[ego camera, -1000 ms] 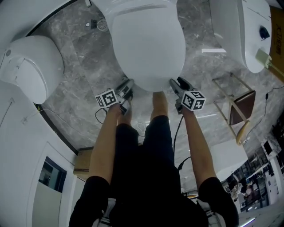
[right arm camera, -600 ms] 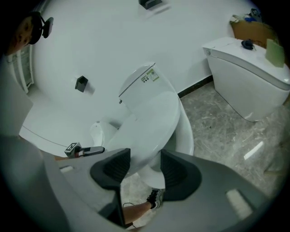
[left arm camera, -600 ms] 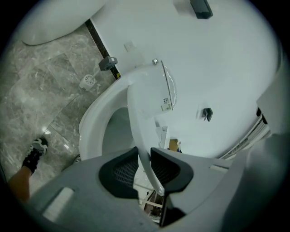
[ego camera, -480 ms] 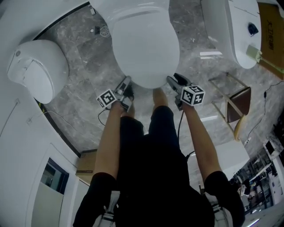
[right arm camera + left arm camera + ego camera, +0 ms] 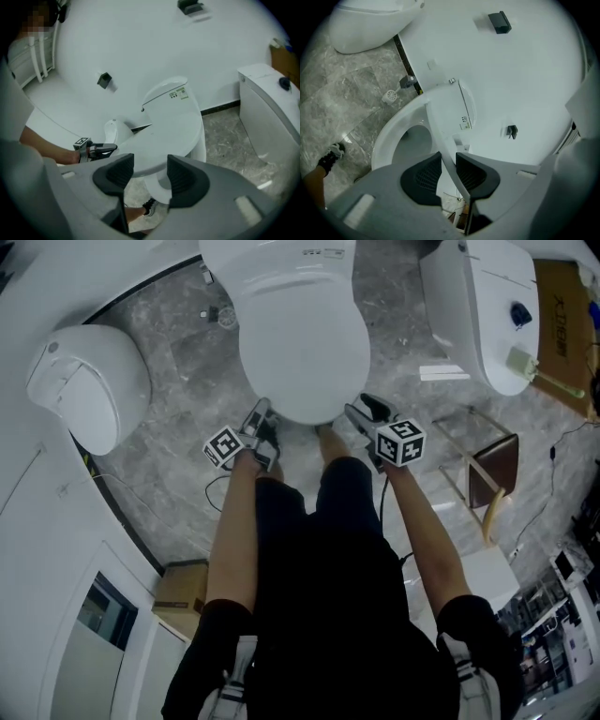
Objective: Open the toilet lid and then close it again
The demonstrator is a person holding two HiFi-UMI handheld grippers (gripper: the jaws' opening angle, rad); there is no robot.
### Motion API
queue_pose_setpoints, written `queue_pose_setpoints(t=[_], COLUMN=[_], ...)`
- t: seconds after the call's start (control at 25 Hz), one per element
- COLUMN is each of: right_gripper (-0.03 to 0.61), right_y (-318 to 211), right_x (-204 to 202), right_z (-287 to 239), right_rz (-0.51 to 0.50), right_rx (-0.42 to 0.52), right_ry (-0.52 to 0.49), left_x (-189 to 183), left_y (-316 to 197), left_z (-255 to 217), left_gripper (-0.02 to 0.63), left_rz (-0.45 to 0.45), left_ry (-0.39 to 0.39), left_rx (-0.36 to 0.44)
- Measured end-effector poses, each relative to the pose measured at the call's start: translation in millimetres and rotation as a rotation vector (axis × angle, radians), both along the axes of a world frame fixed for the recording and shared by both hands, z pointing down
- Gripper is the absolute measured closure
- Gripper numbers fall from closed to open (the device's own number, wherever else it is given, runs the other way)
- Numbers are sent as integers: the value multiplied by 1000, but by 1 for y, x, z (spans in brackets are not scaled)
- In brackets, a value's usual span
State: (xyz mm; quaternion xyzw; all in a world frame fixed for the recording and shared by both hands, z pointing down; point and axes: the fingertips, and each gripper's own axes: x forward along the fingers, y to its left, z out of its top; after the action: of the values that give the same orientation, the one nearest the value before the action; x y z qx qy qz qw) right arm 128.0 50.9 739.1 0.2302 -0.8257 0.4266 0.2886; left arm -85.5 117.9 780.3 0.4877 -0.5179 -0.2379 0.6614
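Observation:
A white toilet stands in front of me with its lid (image 5: 300, 334) lifted at the front. In the left gripper view the thin lid edge (image 5: 440, 136) runs between the pads of my left gripper (image 5: 449, 168), which is shut on it, and the open bowl (image 5: 408, 140) shows beneath. My left gripper (image 5: 258, 418) holds the lid's front left. My right gripper (image 5: 361, 411) is at the front right. Its jaws (image 5: 151, 176) are opening, with the lid's rim (image 5: 173, 131) between the pads and a gap beside it.
A second white toilet (image 5: 89, 385) stands to the left and a third (image 5: 478, 315) to the right. A wooden stool (image 5: 492, 474) is at the right, a cardboard box (image 5: 183, 582) behind my left leg. My feet are close under the bowl's front.
Both grippers have risen together with the lid's front edge, which has come up off the bowl. Both wrists have rolled somewhat.

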Motion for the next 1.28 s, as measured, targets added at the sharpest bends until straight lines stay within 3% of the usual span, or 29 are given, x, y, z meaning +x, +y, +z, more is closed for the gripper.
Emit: queue_pose_setpoints(t=[0.24,0.48,0.56,0.72,0.84,0.96,1.16,1.28], right_gripper=[353,353,353,353,353,353,348,345], right_y=[2,9,9,-6,-16,-30,-47,-50], right_x=[-23,-54,-67,-82,-90,-98,-102,-103], right_z=[-42,-70,-76,-84,-88,-99,-111,-113], right_rz=[-340,-656,-658,-566,-504,-469,-424,-404], right_rx=[226,503,507,505,495,489,488,486], right_ry=[59,183,181,219,270,272,275,284], left_x=[-9,-18,-25,-30,-32,-38,-41,-40], left_y=[-16,-33,-40,-61,-69,-77,-93,-95], left_z=[-23,-41,-47,-69,-78,-86,-94,-94], left_gripper=[525,523,522,517,512,512,499,488], left_rz=[-93,-114,-114,-111,-57,-62,42,141], left_ry=[18,15,40,149,190,246,246,213], left_rx=[43,45,67,126,133,146,174,142])
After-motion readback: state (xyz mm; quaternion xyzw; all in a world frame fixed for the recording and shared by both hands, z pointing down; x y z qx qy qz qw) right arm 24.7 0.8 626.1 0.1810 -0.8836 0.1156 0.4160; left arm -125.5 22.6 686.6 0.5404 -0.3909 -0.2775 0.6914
